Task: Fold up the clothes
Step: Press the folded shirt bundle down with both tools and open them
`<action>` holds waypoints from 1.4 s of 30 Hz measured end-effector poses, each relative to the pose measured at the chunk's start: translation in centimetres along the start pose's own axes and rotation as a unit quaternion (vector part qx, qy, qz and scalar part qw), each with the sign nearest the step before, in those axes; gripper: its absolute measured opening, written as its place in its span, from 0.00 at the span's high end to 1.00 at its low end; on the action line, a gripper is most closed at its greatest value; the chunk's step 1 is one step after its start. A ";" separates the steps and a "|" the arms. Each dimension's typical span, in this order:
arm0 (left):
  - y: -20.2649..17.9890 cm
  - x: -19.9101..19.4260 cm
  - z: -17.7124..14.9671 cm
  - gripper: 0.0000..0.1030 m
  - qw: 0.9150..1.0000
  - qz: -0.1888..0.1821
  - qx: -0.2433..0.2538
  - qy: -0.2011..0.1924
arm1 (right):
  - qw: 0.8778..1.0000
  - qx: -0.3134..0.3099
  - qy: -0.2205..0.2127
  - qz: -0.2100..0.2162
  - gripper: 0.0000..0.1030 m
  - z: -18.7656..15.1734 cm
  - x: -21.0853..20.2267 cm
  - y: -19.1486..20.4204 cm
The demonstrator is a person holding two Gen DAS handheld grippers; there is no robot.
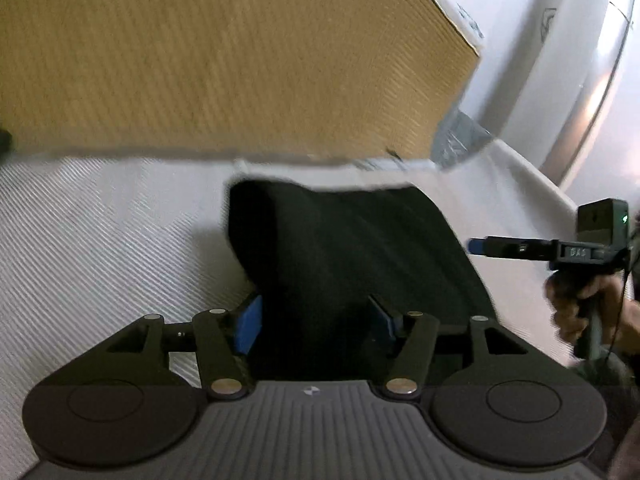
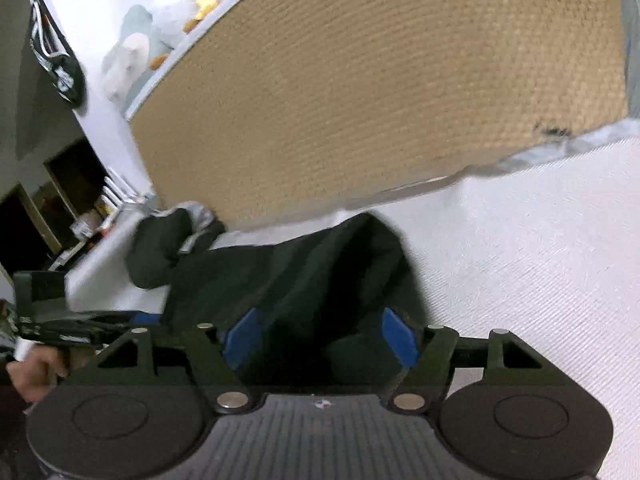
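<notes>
A black garment [image 1: 352,240] lies bunched on the white textured bedsheet [image 1: 100,240]. My left gripper [image 1: 318,320] is low over its near edge. Its blue pads [image 1: 250,326] stand wide apart with the cloth between them, not pinching it. In the right wrist view the same garment [image 2: 300,272] runs off to the left, where a sleeve end is rolled up. My right gripper [image 2: 320,332] is open over its near end, and the dark cloth lies loose between the blue pads [image 2: 400,338]. Each gripper shows at the edge of the other's view, held in a hand [image 1: 580,308].
A tan woven mattress panel [image 1: 240,60] leans upright just behind the garment. Beyond it are a white wall and a white appliance [image 1: 580,80]. In the right wrist view there are soft toys [image 2: 168,20], a dark hanging bag [image 2: 60,64] and cluttered shelves [image 2: 80,208] at the left.
</notes>
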State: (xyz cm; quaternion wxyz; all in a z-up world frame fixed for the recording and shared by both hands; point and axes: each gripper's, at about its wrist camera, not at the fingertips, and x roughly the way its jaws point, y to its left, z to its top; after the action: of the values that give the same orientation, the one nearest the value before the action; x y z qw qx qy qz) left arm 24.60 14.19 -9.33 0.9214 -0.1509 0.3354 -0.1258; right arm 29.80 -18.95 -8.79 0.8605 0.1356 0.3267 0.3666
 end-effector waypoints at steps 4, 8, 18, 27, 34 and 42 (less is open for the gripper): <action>-0.7 0.9 -0.6 0.38 1.000 0.024 -0.020 0.000 | 0.999 -0.025 0.013 -0.032 0.23 -1.8 1.6 1.8; -1.0 1.6 -1.0 0.37 0.998 0.041 -0.046 0.009 | 0.996 -0.041 0.011 -0.079 0.14 -2.6 2.2 1.3; -0.6 4.6 -3.0 0.35 0.991 0.067 -0.112 0.024 | 0.991 -0.057 0.057 -0.107 0.32 -2.7 5.3 0.8; -0.5 6.4 -2.7 0.32 0.991 0.082 -0.100 0.041 | 0.991 -0.032 0.078 -0.099 0.57 -3.5 7.1 -0.3; -1.8 7.3 -2.8 0.28 0.988 0.121 -0.086 0.033 | 0.987 -0.060 0.096 -0.115 0.60 -3.4 7.4 0.4; -3.2 7.7 -3.2 0.27 0.986 0.146 -0.070 0.029 | 0.983 -0.100 0.112 -0.108 0.60 -3.5 7.2 0.1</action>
State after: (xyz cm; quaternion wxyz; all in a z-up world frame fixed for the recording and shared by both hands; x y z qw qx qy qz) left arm 27.80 8.07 -14.95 0.9070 -0.1608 0.3881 0.0301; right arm 31.16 -13.71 -14.71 0.8624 -0.0294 0.3951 0.3151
